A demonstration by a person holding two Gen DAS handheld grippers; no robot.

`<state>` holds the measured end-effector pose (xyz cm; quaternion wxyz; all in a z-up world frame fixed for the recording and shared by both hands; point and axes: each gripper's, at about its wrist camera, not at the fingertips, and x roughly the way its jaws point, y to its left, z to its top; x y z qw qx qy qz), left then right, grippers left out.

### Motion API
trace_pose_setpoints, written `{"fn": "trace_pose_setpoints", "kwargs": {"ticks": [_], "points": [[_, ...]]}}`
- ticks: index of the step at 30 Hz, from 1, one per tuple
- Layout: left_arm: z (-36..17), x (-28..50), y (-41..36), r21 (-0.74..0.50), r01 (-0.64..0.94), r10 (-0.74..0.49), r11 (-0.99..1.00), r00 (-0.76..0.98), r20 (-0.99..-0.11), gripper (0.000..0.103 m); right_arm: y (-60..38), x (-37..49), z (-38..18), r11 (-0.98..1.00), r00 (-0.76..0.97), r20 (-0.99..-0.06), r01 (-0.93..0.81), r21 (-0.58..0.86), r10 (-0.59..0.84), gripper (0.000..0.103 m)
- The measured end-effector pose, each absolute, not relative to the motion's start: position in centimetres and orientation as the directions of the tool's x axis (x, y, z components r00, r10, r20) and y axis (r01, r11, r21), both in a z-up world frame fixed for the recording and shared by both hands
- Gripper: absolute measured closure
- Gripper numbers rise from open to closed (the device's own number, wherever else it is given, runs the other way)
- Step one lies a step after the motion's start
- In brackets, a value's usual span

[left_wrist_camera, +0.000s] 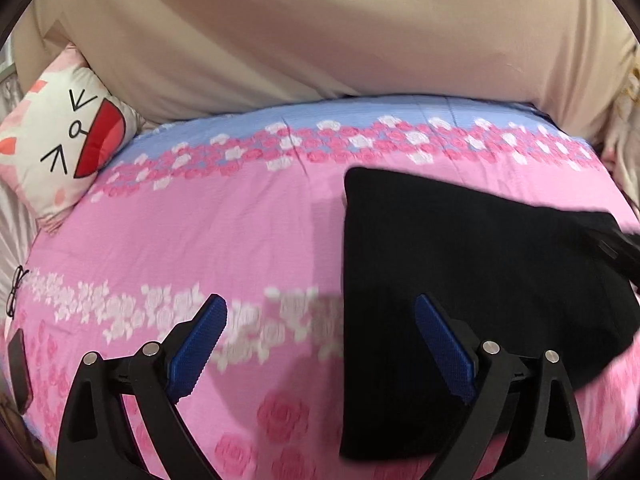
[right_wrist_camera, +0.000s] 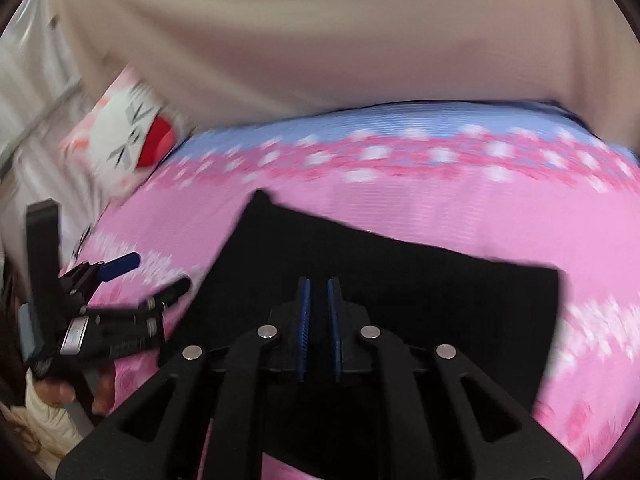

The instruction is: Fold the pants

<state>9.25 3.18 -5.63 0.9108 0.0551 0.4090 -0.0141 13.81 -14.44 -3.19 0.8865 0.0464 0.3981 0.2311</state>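
The black pants [left_wrist_camera: 460, 300] lie folded into a flat dark block on the pink flowered bed cover [left_wrist_camera: 200, 232], at right of centre in the left wrist view, where their right edge runs out of the frame and no seam shows in the black. The left gripper [left_wrist_camera: 320, 344] hovers at the bottom with its blue-padded fingers [left_wrist_camera: 200, 344] spread wide and empty. In the blurred right wrist view the right gripper [right_wrist_camera: 318, 320] sits low over the cloth, fingers nearly pressed together with a thin gap; whether they pinch fabric cannot be told, and the cat pillow [right_wrist_camera: 132, 136] at upper left is smeared.
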Motion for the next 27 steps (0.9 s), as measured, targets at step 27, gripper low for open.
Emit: {"fn": "trace_pose_setpoints", "kwargs": {"ticks": [27], "points": [[-7.2, 6.9, 3.1, 0.009, 0.143, -0.080, 0.990, 0.601, -0.795, 0.006, -10.8, 17.3, -2.0, 0.897, 0.625, -0.650, -0.370, 0.242, 0.433, 0.098]]}}
